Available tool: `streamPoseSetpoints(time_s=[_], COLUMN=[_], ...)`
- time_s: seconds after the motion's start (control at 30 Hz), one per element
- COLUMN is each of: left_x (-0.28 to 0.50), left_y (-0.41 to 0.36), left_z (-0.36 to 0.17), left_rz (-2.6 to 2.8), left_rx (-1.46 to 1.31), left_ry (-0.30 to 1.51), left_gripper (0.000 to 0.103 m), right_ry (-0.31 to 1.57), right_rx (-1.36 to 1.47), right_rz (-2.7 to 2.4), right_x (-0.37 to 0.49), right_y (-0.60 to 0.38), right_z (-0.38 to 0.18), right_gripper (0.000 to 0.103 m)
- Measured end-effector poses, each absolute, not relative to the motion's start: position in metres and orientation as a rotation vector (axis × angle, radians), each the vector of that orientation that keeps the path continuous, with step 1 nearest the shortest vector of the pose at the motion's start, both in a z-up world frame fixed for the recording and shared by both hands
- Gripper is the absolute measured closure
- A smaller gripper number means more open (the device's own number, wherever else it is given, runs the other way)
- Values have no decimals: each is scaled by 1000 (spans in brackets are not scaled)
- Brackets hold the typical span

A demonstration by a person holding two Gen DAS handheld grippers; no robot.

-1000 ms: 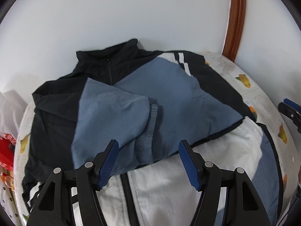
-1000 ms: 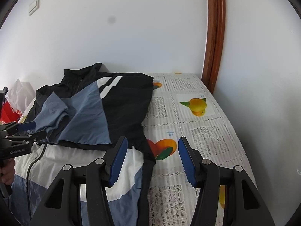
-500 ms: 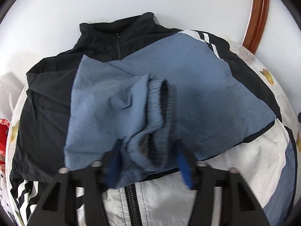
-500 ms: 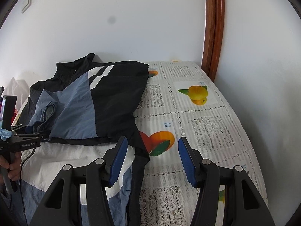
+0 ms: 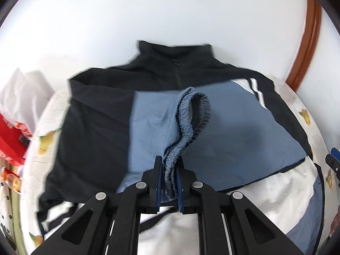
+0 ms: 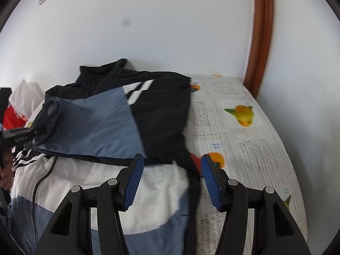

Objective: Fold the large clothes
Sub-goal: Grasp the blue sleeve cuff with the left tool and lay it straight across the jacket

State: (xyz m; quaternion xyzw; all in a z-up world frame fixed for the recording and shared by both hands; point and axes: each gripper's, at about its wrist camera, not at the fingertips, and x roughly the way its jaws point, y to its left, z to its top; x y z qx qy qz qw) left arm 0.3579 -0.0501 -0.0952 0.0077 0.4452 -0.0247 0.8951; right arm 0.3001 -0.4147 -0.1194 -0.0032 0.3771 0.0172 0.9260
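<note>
the left gripper (image 5: 168, 171) has just been closing and its 2 blue pads now pinch the gathered elastic cuff (image 5: 192, 119) of a blue sleeve (image 5: 155, 119); the cuff rises out of the jaws in a loop and curls back toward the collar (image 5: 175, 52). that sleeve lies folded across the chest of a jacket (image 5: 240, 131) in black, blue and white, spread front-up on a table (image 6: 244, 140) with its zip (image 6: 39, 182) running down the white lower panel. a second blue sleeve with 2 white stripes lies folded across from the other side, right under the raised cuff. in the right wrist view the left gripper (image 6: 31, 132) shows at the left edge, holding the cuff above the jacket's chest, with part of a hand (image 6: 6, 170) below it. the right gripper (image 6: 172, 180) stands with its jaws apart and nothing between the pads; it hovers over the jacket's right edge, where the black side seam meets the white panel, and its right finger is over the bare cloth beside the jacket. the table wears a lace-pattern cover printed with oranges and lemons. beyond the jacket's left shoulder sit a red box (image 5: 12, 133) and a crumpled white bag (image 5: 23, 89); what they hold cannot be told. a white wall (image 6: 148, 21) and a brown wooden door frame (image 6: 260, 34) stand behind.
</note>
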Motion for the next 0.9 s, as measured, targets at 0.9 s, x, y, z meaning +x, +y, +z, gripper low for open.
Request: streamPoseSetpoints(time_s=[0.9], left_x=[366], left_y=[96], left_z=[-116], left_rz=[195], left_rx=[-156], left_ry=[930], left_gripper=[77], right_ry=[880], right_rx=[-62], right_rz=[-63], right_x=[378], right_y=[-364], right_z=[-166], right_gripper=[48])
